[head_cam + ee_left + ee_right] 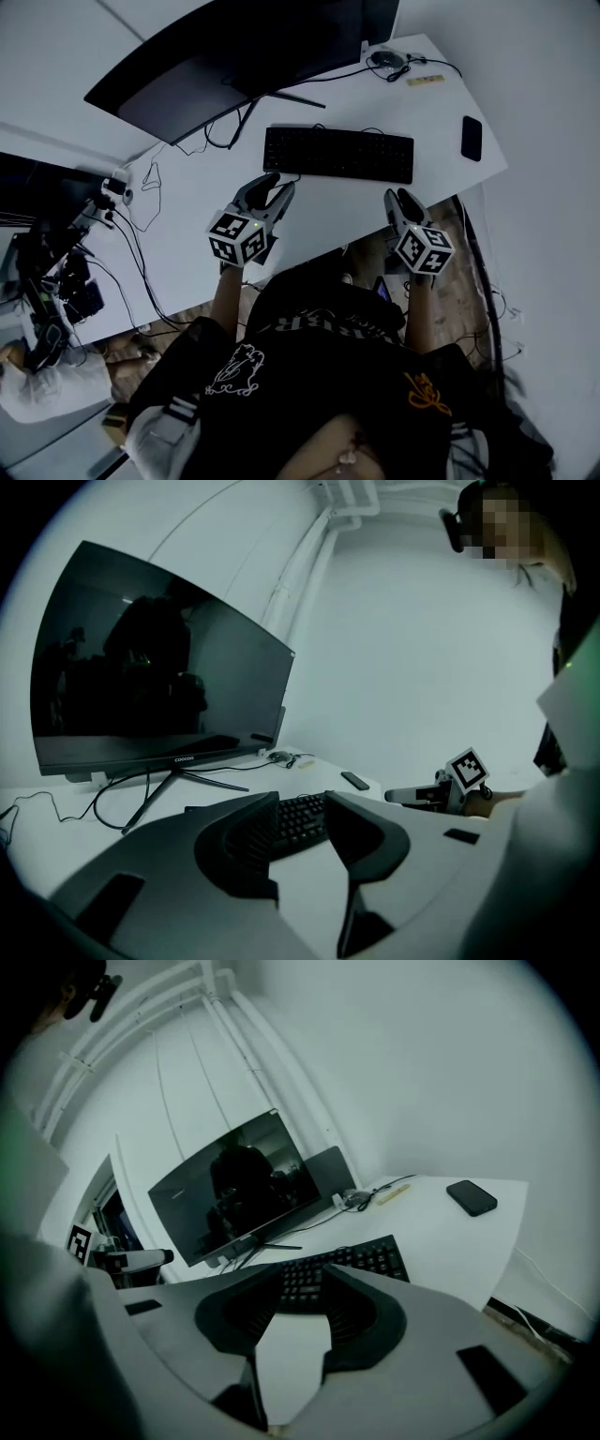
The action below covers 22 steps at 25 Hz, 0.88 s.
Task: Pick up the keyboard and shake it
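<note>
Barely begun: keyboard (337, 155) flat on the table (323, 214), toward twelve o'clock of both grippers, untouched and not yet lifted. Left gripper (277, 184) near its seven-o'clock corner, jaws partly apart, nothing between them. Right gripper (401, 198) near its five-o'clock corner, over the table's near edge, likewise partly open and empty. Left to do, by judgement: closing on the two ends, gripping, lifting, shaking. Monitor (244, 47) behind, at eleven o'clock.

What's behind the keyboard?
Behind the keyboard stands the monitor on its thin stand. A mouse sits further back, to the right. From above, the screen covers the table under it, so anything there is hidden.
</note>
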{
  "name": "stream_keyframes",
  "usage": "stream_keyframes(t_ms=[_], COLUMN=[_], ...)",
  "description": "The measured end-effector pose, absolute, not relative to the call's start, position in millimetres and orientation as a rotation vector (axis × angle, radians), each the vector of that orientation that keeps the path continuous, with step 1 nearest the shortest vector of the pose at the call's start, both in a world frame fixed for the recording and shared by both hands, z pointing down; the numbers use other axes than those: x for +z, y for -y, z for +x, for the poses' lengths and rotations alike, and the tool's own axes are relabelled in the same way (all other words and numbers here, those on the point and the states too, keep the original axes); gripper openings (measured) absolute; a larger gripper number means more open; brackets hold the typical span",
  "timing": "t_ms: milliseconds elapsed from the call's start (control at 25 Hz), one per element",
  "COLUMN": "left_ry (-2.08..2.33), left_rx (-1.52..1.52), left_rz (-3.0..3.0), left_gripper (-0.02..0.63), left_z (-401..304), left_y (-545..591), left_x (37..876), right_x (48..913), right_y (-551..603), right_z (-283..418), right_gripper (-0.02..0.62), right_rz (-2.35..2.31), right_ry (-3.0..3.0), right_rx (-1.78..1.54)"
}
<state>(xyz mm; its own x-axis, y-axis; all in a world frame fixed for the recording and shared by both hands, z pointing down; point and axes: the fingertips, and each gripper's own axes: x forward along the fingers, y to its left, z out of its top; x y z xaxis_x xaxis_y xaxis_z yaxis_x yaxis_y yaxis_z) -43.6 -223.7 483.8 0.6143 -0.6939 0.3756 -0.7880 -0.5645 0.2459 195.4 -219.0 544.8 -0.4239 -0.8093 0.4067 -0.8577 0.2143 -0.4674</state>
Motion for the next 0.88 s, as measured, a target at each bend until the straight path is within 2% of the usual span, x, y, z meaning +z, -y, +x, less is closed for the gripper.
stream_keyframes(t_ms=[240, 520, 880], left_ry=[1.128, 1.084, 0.996], left_rx=[0.458, 0.601, 0.52], left_rz=[2.402, 2.286, 2.051], left_gripper=[0.192, 0.269, 0.331], left_z=[-71.7, -105.2, -124.7], left_y=[280.5, 353.5, 412.0], left_x=[532.0, 598.6, 672.0], right_x=[612.7, 647.8, 675.1], right_y=[261.4, 284.0, 293.3], right_z=[240.3, 266.4, 259.2], right_gripper=[0.201, 0.238, 0.268], right_rz=[1.742, 1.795, 1.717], right_ry=[2.165, 1.989, 1.945], right_rx=[1.123, 1.185, 1.272])
